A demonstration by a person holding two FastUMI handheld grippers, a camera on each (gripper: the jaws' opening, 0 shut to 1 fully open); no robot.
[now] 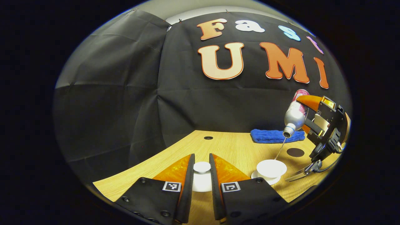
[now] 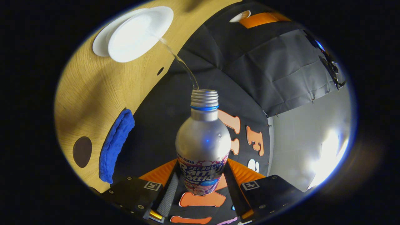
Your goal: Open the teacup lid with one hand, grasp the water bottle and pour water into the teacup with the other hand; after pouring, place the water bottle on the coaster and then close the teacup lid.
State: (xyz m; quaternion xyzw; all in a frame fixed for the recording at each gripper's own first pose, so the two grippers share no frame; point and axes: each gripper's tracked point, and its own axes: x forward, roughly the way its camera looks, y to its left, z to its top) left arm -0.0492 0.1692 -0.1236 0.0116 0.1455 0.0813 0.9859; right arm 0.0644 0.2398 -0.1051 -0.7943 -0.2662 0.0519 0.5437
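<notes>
- Landmark = teacup point(image 1: 271, 168), white, on its saucer point(image 1: 265, 179) on the wooden table point(image 1: 231, 147).
- Your left gripper point(image 1: 202, 172): fingers nearly closed, pinching the knob of the teacup lid point(image 1: 202, 178). Lid is off the cup, held well to the left of it as the left gripper view shows it. Can't tell if lid rests on the table or hangs just above.
- Your right gripper point(image 2: 201, 184): fingers clamped on the lower body of the water bottle point(image 2: 203, 140), both sides pressing. Bottle tipped mouth-down above and beyond the teacup.
- Thin water stream point(image 1: 280, 149) runs from bottle mouth into the cup, so pour is under way.
- Coaster point(image 1: 295, 152): dark round disc, near the teacup on its far right side, bare. Blue cloth point(image 1: 276, 136) lies beyond it by the wall.
- Done, as I judge: lid opened, bottle grasped, pouring started.
- Left: finish pour, right the bottle, set it on coaster, bring lid back over cup & close.
- Fill level in cup not readable from here.
</notes>
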